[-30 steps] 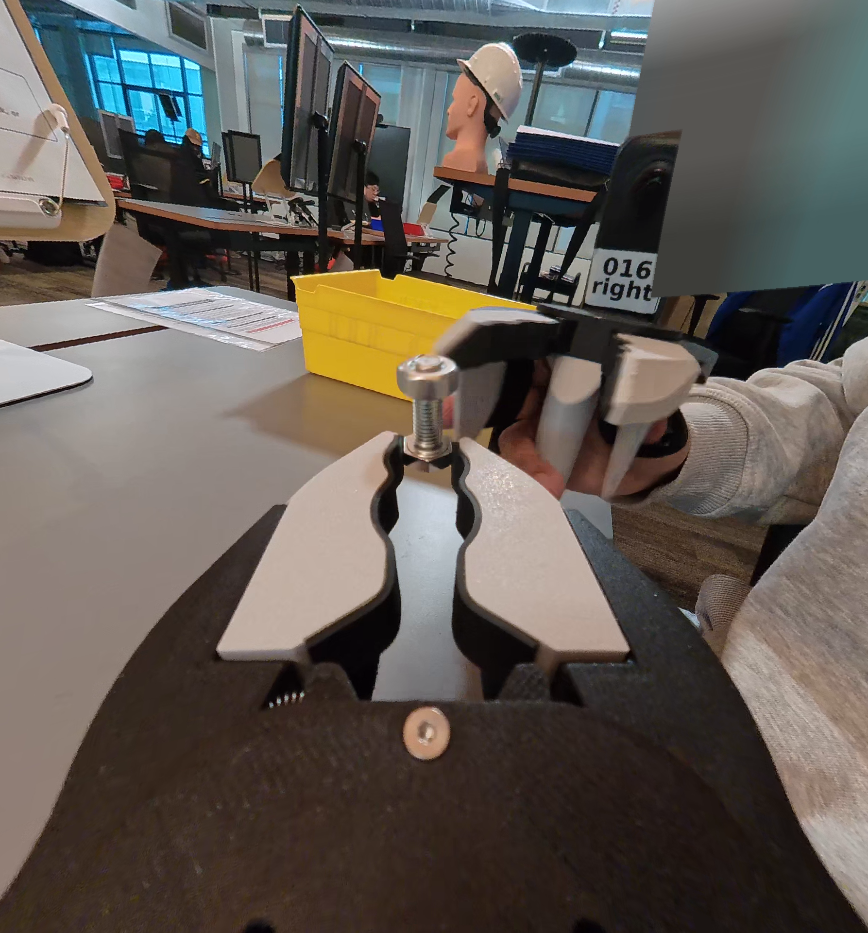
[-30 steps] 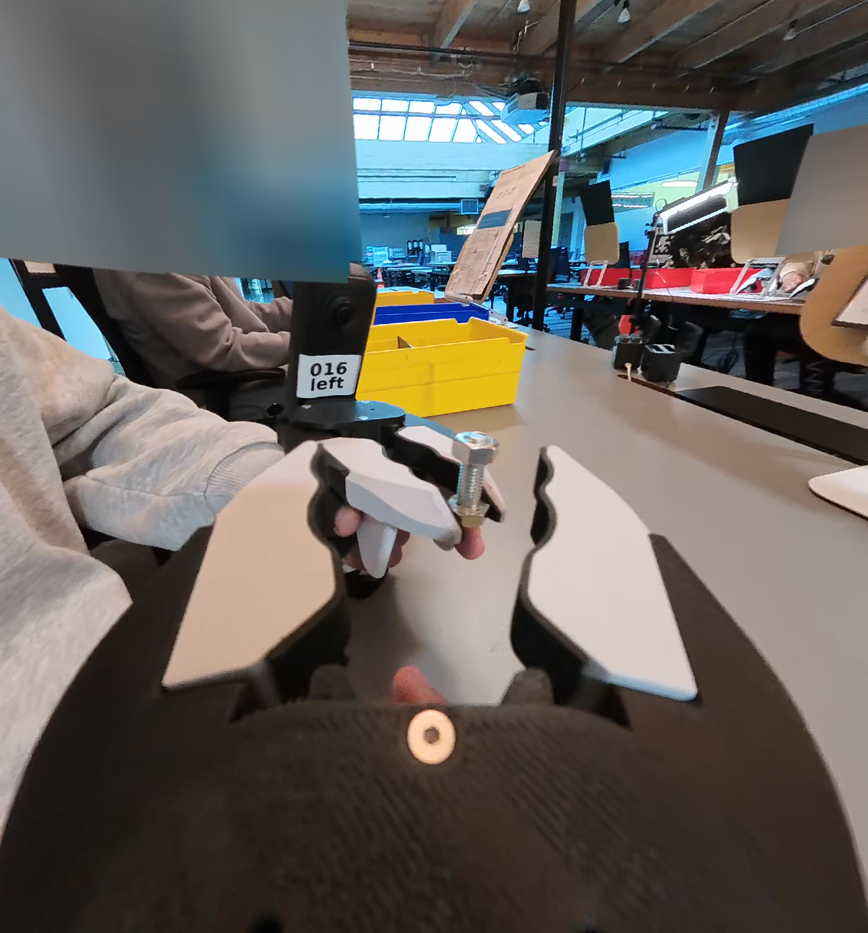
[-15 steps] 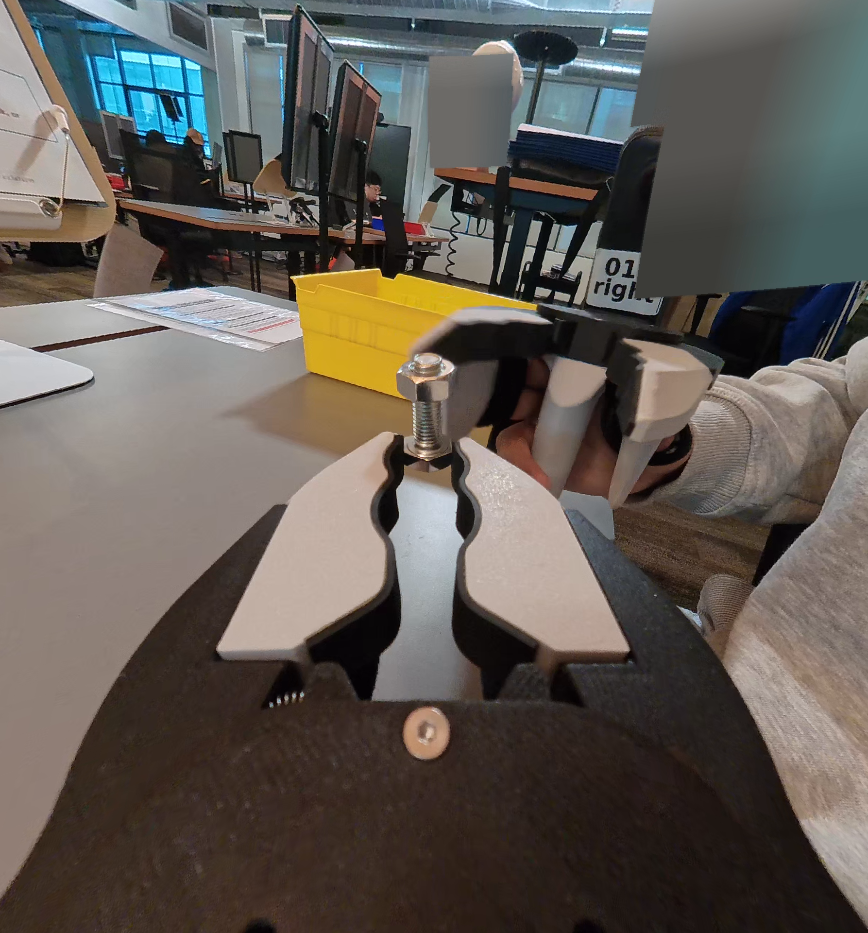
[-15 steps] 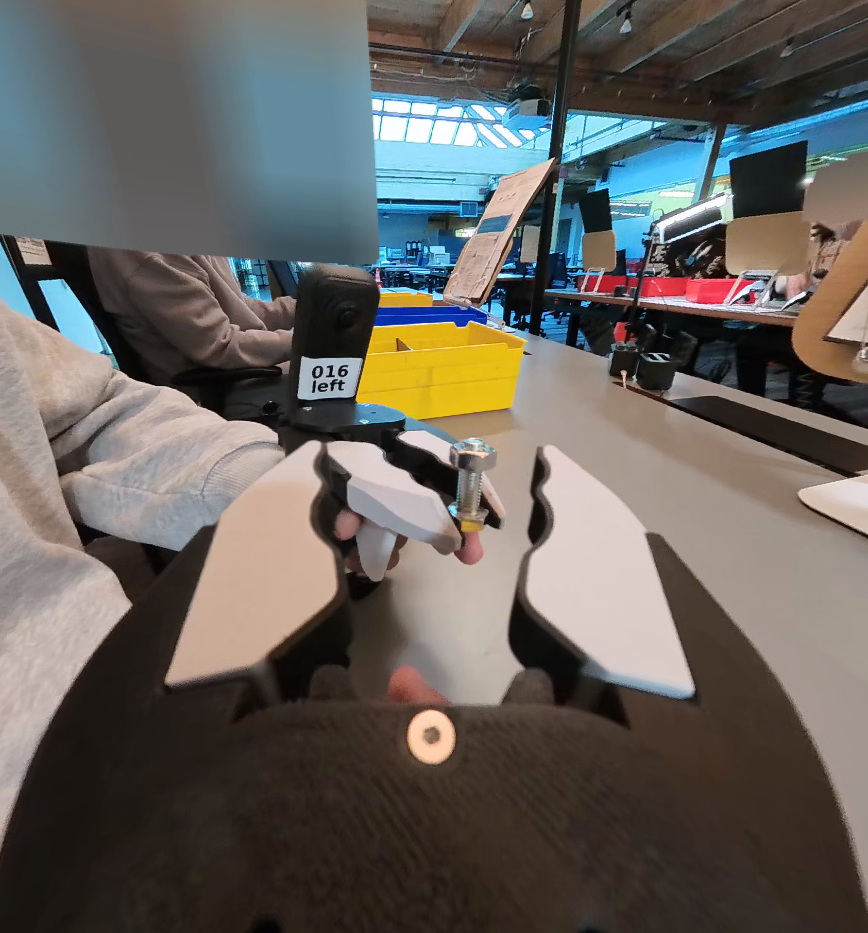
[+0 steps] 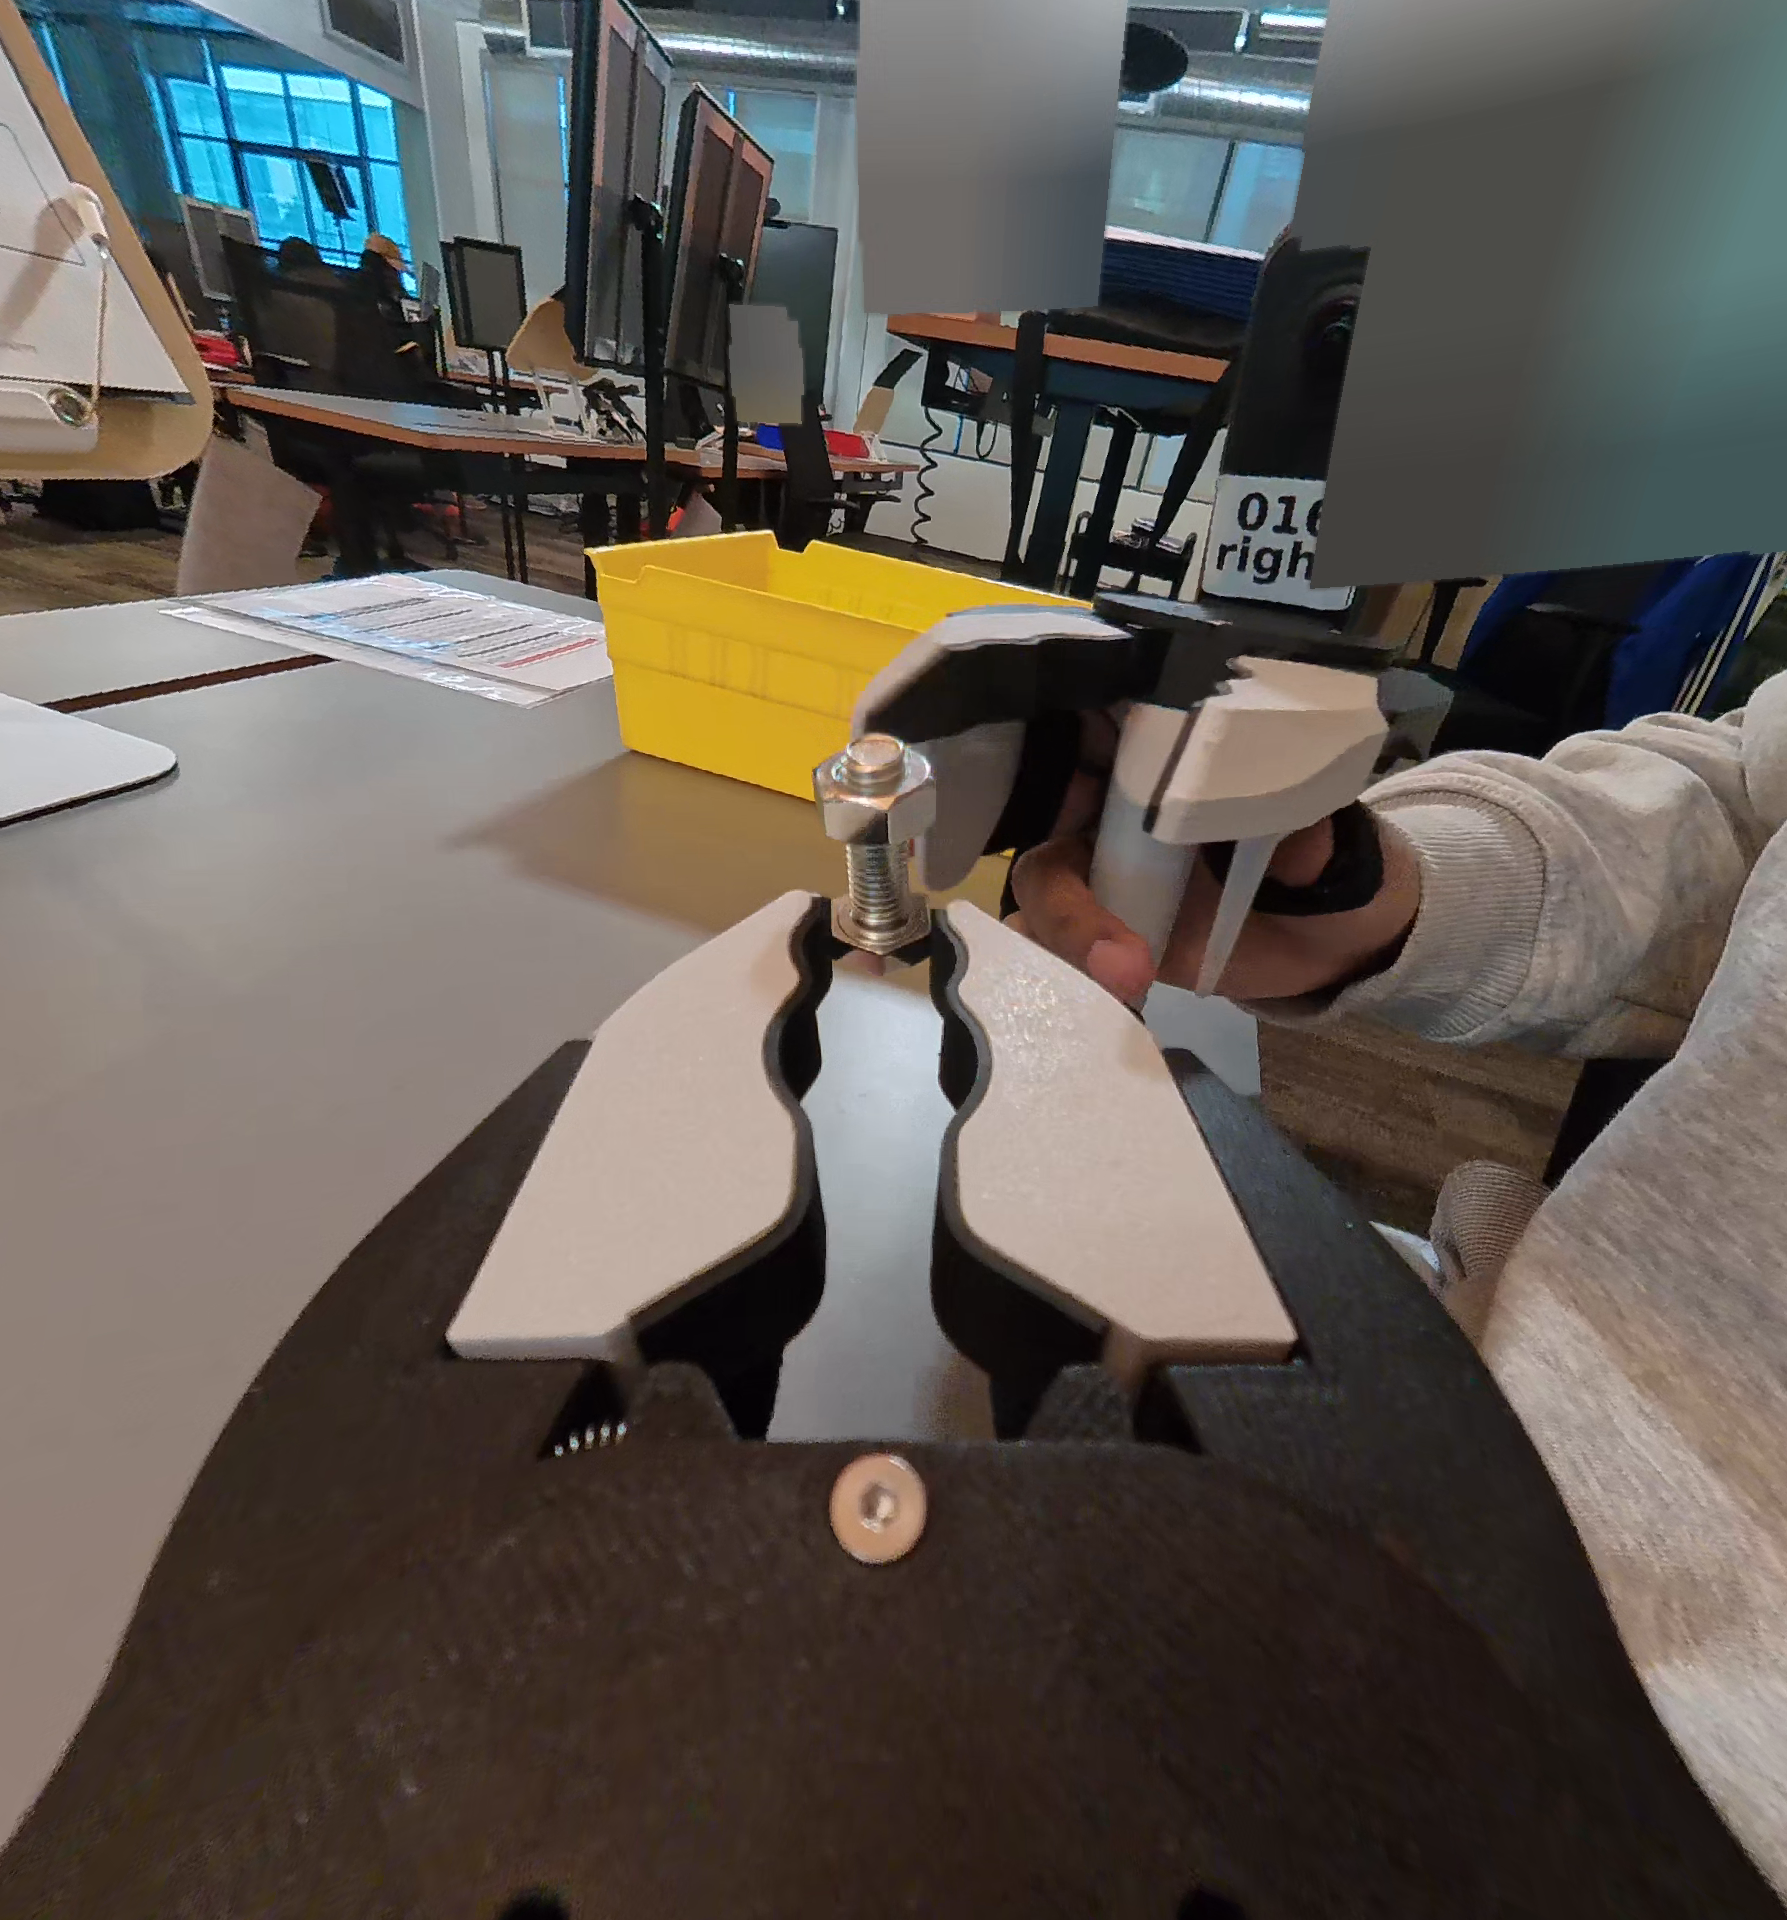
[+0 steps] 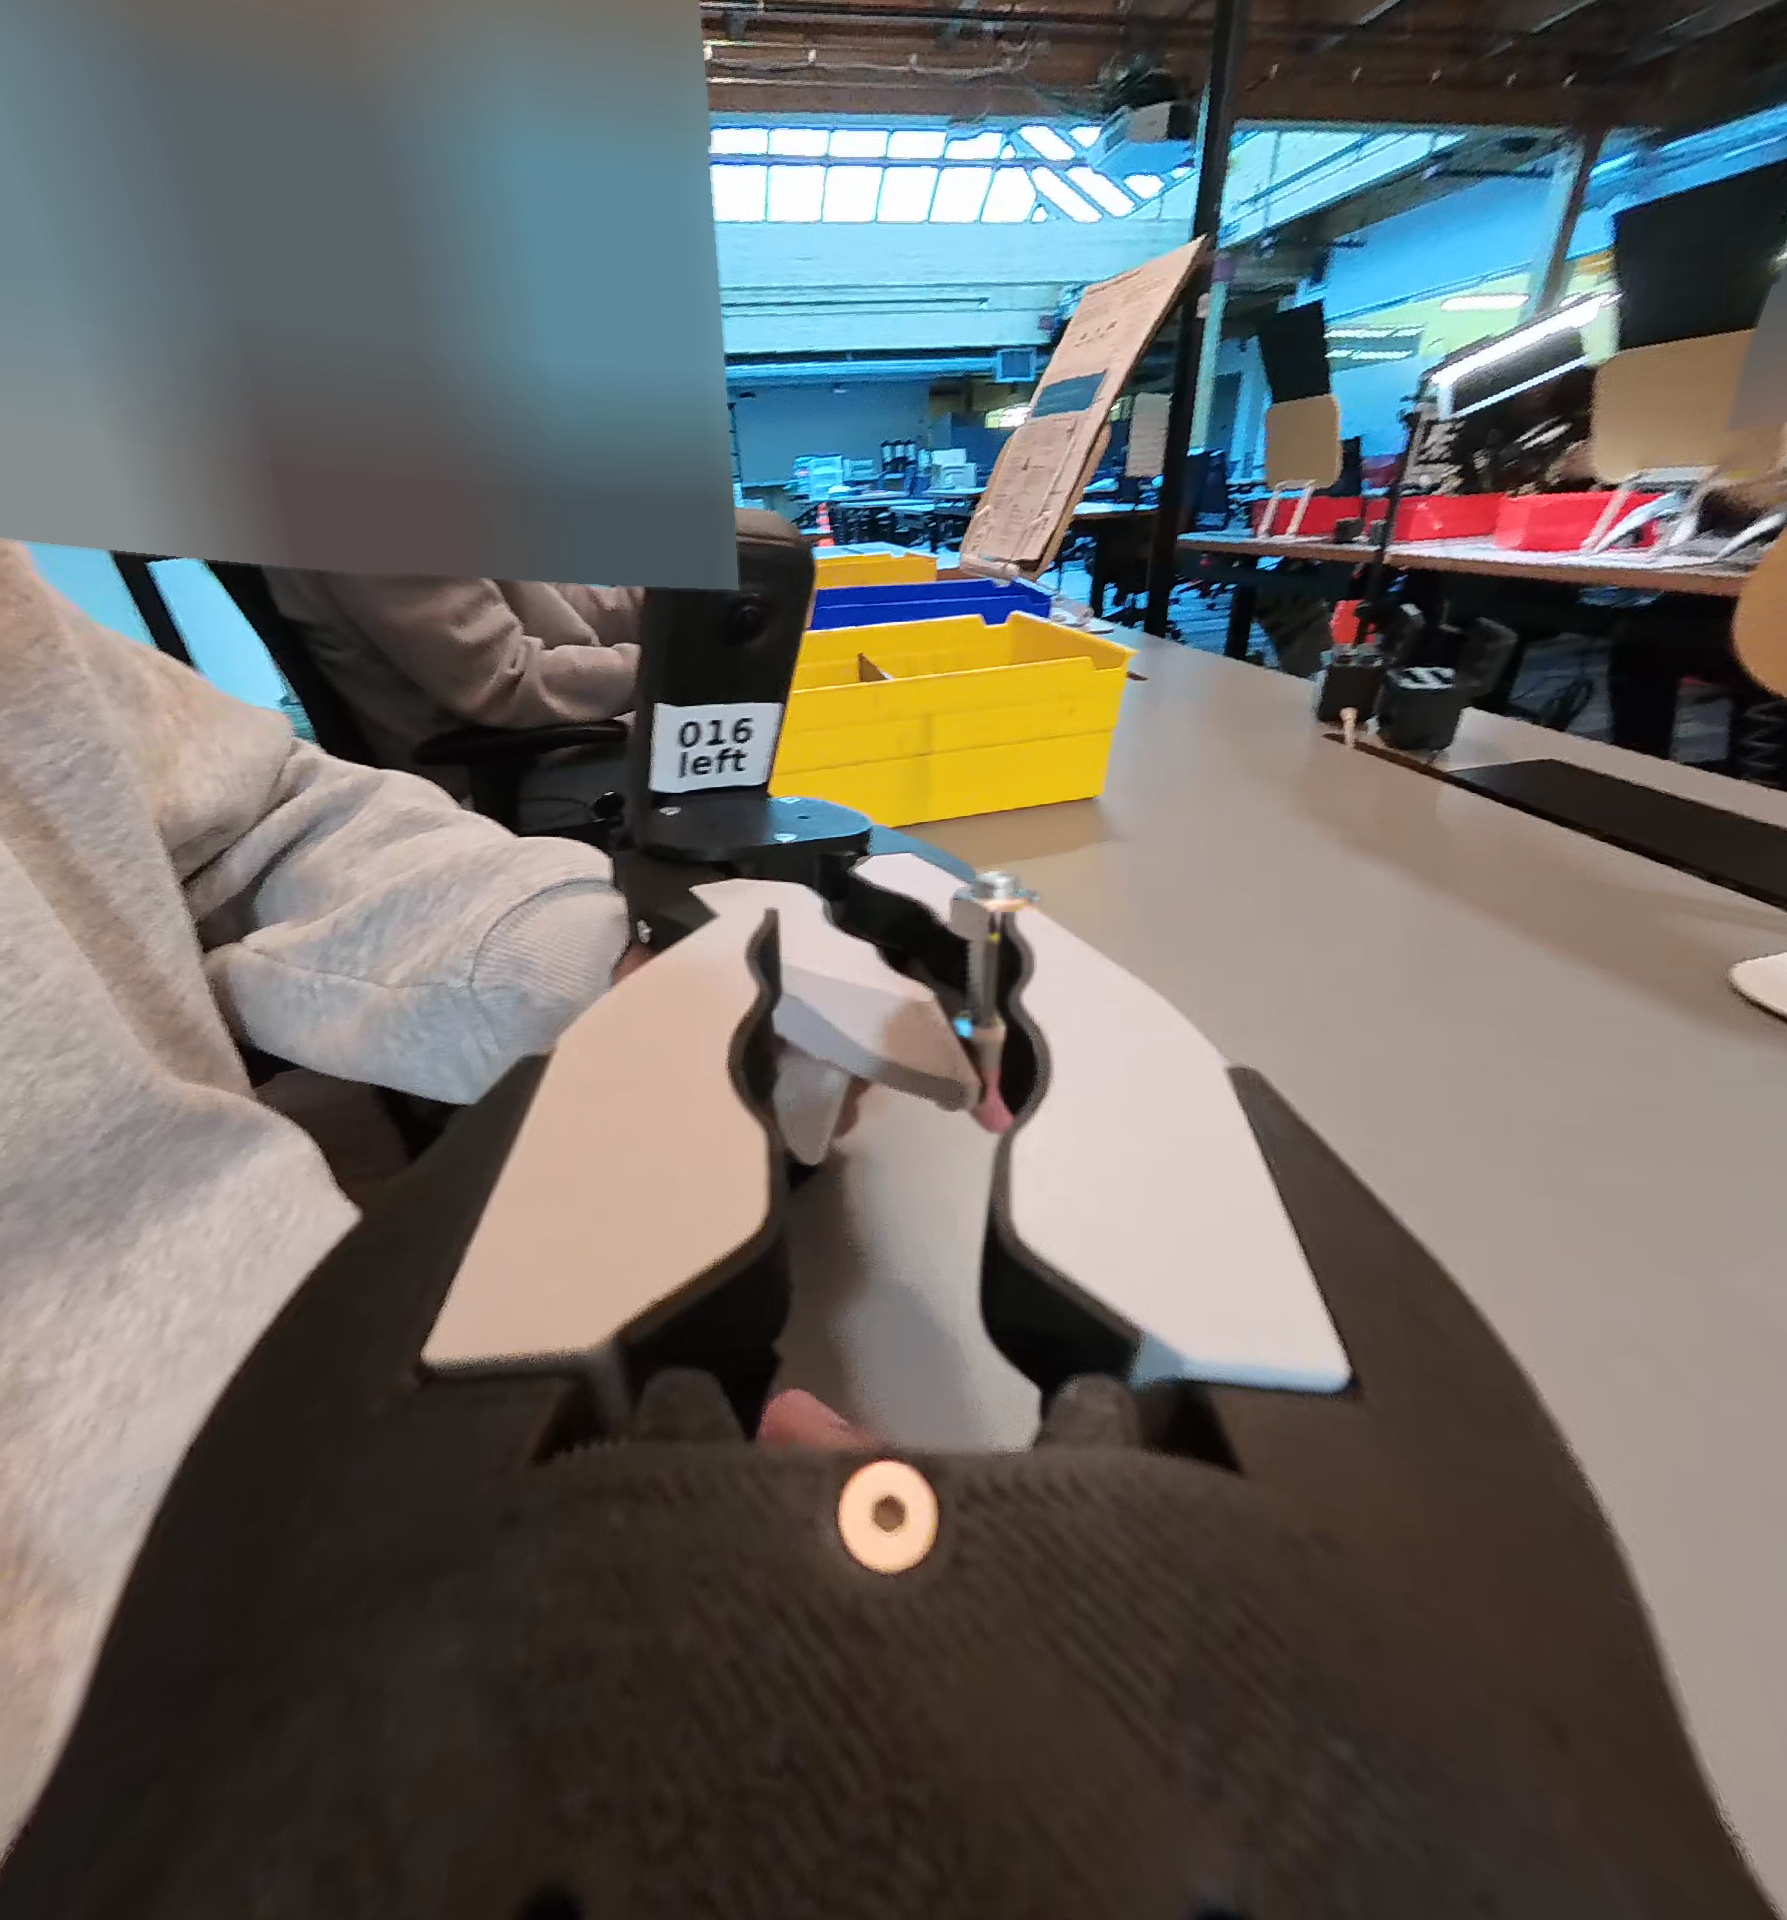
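Your left gripper (image 5: 876, 940) clamps the bolt (image 5: 873, 847) upright at its lower end, in front of the yellow bin (image 5: 764, 665). Your right gripper (image 6: 894, 961) stands partly open around its nut (image 5: 871, 800).

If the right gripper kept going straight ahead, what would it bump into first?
Most likely the bolt standing upright in the left gripper, and that gripper's fingers. The right gripper already has its fingers on either side of the bolt. How close is hard to judge, since the picture is blurred.
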The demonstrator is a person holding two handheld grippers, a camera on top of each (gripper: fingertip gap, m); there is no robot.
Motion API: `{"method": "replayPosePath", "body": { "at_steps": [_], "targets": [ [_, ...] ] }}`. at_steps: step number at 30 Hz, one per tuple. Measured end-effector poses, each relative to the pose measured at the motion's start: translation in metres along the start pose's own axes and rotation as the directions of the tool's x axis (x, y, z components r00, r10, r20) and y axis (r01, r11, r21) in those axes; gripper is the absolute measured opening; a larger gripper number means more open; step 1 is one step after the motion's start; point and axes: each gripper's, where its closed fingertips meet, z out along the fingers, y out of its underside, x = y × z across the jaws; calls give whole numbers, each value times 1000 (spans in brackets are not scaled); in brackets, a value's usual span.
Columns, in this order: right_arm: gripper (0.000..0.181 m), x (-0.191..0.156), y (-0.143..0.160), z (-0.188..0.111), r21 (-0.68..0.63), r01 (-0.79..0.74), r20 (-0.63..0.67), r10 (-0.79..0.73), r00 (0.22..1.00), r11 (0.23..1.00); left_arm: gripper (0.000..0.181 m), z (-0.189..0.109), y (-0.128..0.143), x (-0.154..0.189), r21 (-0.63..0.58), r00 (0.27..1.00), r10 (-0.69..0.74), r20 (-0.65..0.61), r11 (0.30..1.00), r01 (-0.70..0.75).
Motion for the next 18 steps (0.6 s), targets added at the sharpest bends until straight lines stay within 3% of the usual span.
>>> {"method": "replayPosePath", "body": {
  "at_steps": [8, 11, 13, 18],
  "targets": [
    [43, 7, 7, 1, -34, 1, -46, -3, 999, 999, 18, 5, 6, 13, -53, 995, 94, -22, 994, -95],
    [36, 6, 10, 1, -52, 2, -38, -4, 999, 999, 18, 5, 8, 16, -61, 992, 120, -29, 991, -121],
    [21, 6, 11, 0, -67, 6, -32, -8, 999, 998, 18, 5, 8, 16, -60, 993, 119, -28, 991, -120],
    [19, 10, 10, -2, -55, -23, -41, 21, 999, 998, 18, 4, 6, 13, -45, 995, 96, -27, 994, -98]
  ]
}}
